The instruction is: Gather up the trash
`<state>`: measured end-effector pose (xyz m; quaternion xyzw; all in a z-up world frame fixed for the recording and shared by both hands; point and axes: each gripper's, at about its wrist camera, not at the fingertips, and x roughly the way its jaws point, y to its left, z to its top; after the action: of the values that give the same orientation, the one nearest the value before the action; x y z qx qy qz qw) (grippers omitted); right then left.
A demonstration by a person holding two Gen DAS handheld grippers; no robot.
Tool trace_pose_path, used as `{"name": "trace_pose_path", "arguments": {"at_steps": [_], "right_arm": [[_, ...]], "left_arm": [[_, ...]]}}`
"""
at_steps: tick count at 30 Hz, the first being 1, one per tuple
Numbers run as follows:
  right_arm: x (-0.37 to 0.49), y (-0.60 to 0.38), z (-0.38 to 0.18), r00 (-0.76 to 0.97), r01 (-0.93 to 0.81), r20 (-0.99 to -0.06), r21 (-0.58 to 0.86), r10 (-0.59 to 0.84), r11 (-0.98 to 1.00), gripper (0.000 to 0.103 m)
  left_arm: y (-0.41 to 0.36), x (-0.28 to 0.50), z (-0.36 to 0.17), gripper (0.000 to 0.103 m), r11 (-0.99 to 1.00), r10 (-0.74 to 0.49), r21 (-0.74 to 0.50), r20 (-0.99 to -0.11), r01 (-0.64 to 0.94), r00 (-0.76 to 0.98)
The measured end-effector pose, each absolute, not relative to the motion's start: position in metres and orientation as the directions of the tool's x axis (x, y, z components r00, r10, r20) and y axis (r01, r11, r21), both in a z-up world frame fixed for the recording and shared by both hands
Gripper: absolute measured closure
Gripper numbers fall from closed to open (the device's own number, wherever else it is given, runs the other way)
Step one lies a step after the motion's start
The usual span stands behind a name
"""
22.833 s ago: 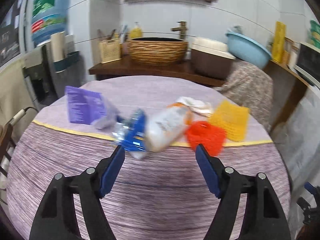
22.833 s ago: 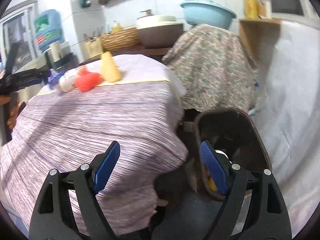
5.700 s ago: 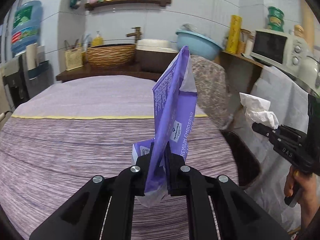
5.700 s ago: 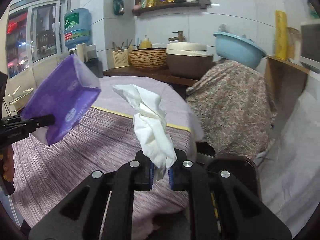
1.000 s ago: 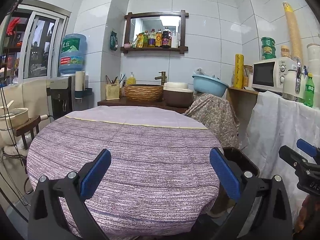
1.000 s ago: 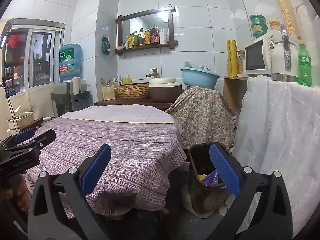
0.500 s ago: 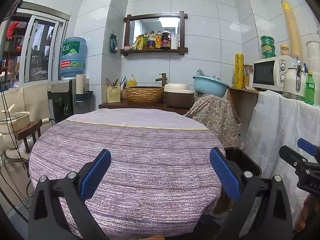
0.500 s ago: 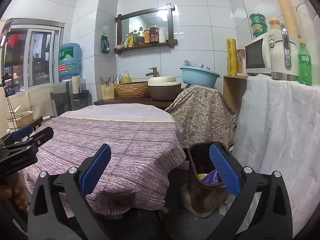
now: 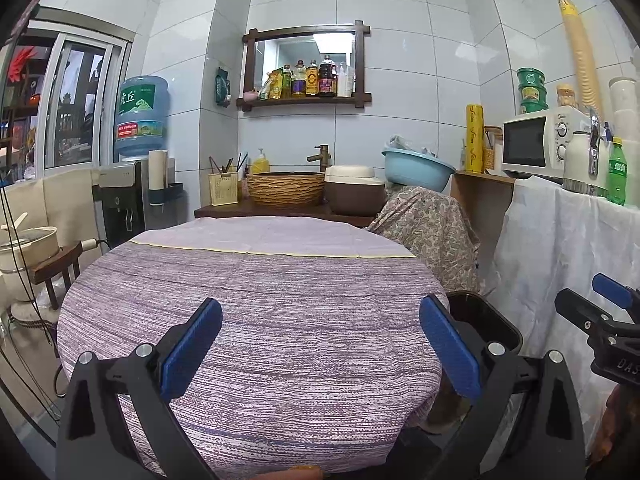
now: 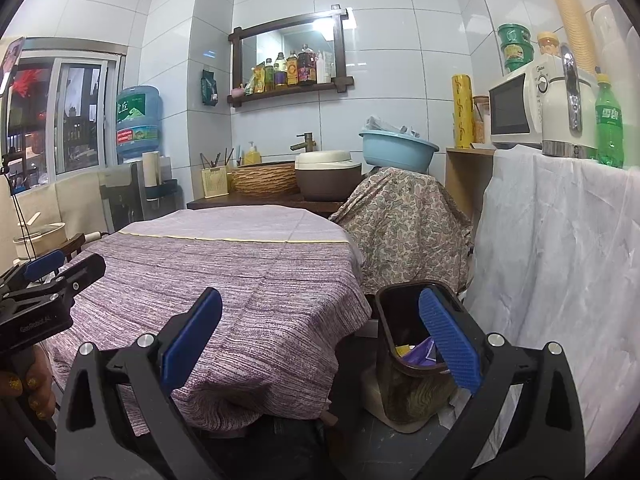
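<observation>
The round table point(image 9: 248, 296) with its purple striped cloth carries no trash in either view. A dark brown bin point(image 10: 404, 360) stands on the floor at the table's right edge, with a purple wrapper point(image 10: 420, 352) and yellow scraps inside. In the left wrist view only the bin's point(image 9: 480, 320) rim shows. My left gripper point(image 9: 320, 348) hangs open over the table's near edge, holding nothing. My right gripper point(image 10: 320, 344) is open and empty too, back from the table, with the bin behind its right finger. Each gripper shows at the edge of the other's view.
A paisley-covered object point(image 10: 404, 224) stands behind the bin, a white-draped counter point(image 10: 560, 260) with a microwave point(image 10: 516, 108) on the right. A wooden sink counter point(image 9: 280, 208) lies beyond the table. A chair point(image 9: 52, 268) and water dispenser point(image 9: 136, 184) stand left.
Over the last second both grippers drew back slightly and stayed open and empty. Earlier, the left held a purple packet and the right a white tissue; both now gone from the jaws.
</observation>
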<state>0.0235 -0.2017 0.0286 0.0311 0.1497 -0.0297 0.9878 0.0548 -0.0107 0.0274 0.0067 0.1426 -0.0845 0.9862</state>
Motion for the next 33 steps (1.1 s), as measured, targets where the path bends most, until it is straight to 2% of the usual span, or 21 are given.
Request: {"name": "trace_pose_path", "arguments": {"at_steps": [33], "right_arm": [[0.0268, -0.2051, 0.0269, 0.951, 0.063, -0.304, 0.047, -0.046, 0.997, 0.006]], "left_arm": [[-0.0064, 0.0576, 0.0263, 0.005, 0.985, -0.166, -0.009, -0.298, 0.171, 0.94]]}}
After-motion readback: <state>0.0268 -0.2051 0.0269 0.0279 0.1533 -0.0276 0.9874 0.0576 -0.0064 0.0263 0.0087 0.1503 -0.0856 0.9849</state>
